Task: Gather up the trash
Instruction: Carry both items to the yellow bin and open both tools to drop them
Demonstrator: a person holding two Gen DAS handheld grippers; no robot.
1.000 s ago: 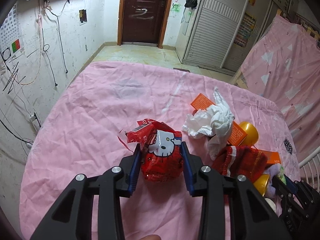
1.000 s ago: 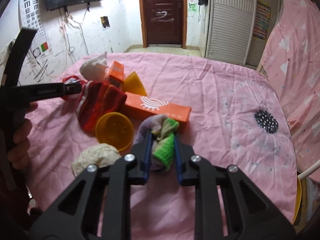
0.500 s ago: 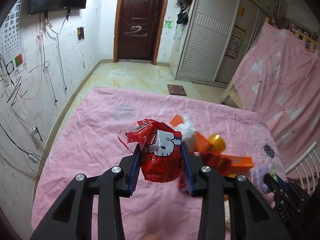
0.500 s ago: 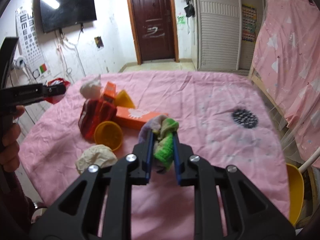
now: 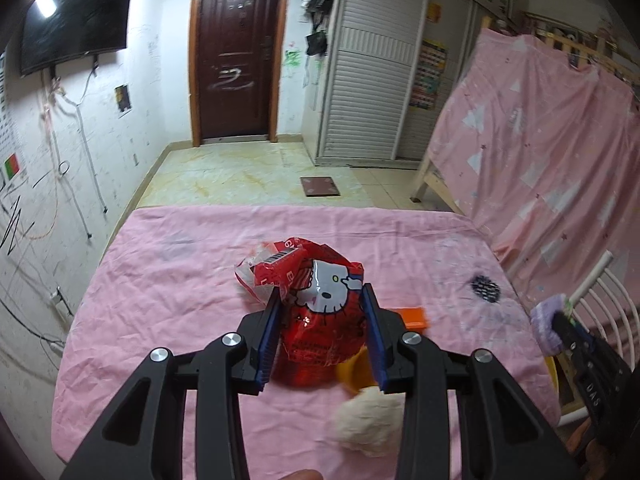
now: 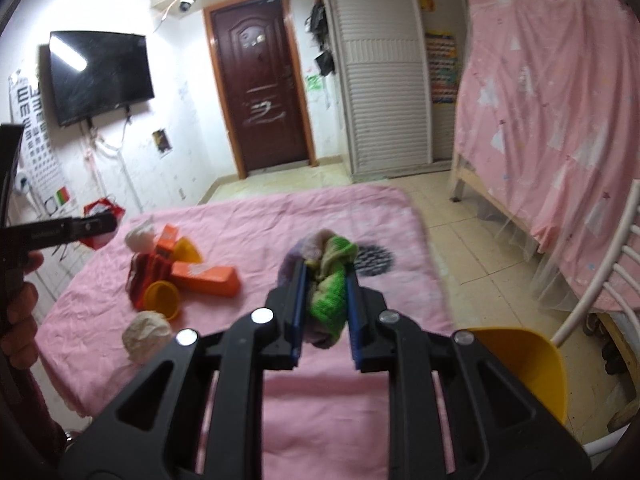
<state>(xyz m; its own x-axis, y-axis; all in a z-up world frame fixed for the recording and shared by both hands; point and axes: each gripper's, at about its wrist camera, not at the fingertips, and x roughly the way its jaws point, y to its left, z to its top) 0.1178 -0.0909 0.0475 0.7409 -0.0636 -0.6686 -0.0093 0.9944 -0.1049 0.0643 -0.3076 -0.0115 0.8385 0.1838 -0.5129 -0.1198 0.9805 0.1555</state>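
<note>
Left gripper (image 5: 322, 330): jaws part closed, pads pressing both sides of a red cartoon-print snack bag (image 5: 316, 316). The bag is crumpled and bulging, held clear above the pink tablecloth (image 5: 160, 292).

Right gripper (image 6: 324, 300): jaws closed as far as they go on a green and purple sock (image 6: 326, 280), which is bunched between the pads with its ends spilling above and below. It is also off the table.

Remaining on the cloth, seen from the right wrist: a wad of white paper (image 6: 146, 336), a yellow cup (image 6: 162, 298), an orange box (image 6: 206, 276), a red knitted item (image 6: 146, 276), a second small orange box (image 6: 167, 240) and a further white wad (image 6: 140, 236), all clustered and touching or just beside one another.

A yellow bin (image 6: 524, 364) stands at the near right corner of the table, below its edge, beside a white chair (image 6: 600, 280).

Assessment: both loads are in transit; the bin is the likely destination. Recommendations:
- Keep both grips firm until each load is above the bin's mouth; the foil bag is slippery and springy.
- Release one gripper at a time so the tools do not collide over the opening.
- Bring the sock low before opening, as its loose ends may catch a pad.
- The sock may not be trash; this cannot be settled from the views.
</note>
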